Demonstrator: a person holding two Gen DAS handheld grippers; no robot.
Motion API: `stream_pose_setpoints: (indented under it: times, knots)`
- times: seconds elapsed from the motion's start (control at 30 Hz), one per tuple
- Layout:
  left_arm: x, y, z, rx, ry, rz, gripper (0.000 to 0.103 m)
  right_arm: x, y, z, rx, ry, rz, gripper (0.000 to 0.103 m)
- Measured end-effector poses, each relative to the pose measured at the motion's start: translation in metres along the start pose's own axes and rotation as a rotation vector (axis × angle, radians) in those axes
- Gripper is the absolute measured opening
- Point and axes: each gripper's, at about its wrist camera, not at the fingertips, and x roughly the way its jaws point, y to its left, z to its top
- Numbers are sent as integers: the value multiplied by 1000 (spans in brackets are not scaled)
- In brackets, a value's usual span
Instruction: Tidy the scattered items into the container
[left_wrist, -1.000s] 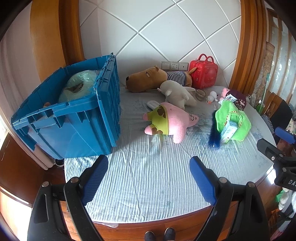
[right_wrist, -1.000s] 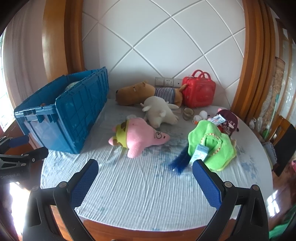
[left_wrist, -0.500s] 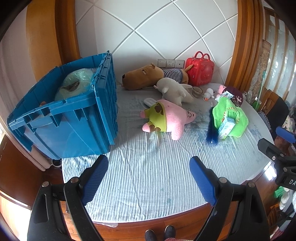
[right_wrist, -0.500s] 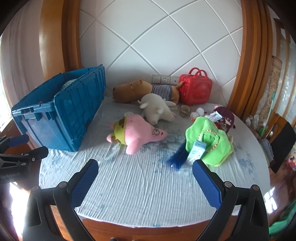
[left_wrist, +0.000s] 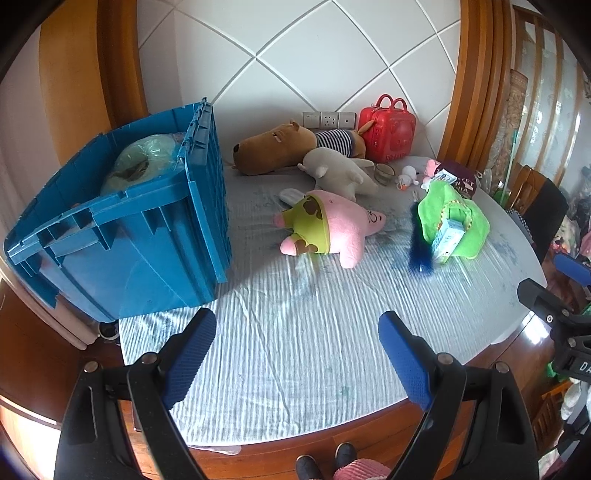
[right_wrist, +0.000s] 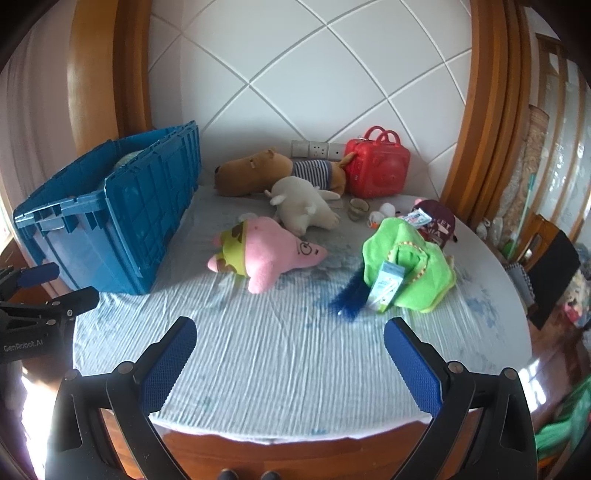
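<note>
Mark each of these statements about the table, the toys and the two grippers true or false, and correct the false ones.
1. The blue crate holds nothing. False: a pale green bundle lies inside.
2. The pink star plush lies on the cloth, outside the crate. True.
3. The left gripper is shut on a toy. False: its jaws stand open, empty.
4. The red case stands at the back by the wall. True.
5. The right gripper holds the small carton. False: it is open; the carton rests against the green cloth toy.
</note>
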Motion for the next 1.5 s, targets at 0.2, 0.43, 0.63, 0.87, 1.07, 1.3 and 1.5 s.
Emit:
stream_pose_setpoints:
  times: [0.2,0.43,0.63,0.87,1.07,1.3,1.5]
  knots:
    - [-2,5,0,-4,-11,-10,90,-2,4,0,10,-7,-8,103]
    - [3,7,0,-23,-18,-13,90,-2,-1,-2,34,-10,-3,103]
    - [24,-5,1,-36,19,-32,90,5,-30,-11,98,6,-10,103]
    - [66,-51,10,-27,96,-51,90,23,-94,-21,235,3,31,103]
    - [117,-112,27,-60,170,-39,90,59,-166,-25,277,58,70,103]
    - [168,-206,52,-56,217,-34,90,114,-258,-17,247,146,69,103]
    - [194,-267,68,-54,243,-19,90,146,-319,-6,196,184,61,97]
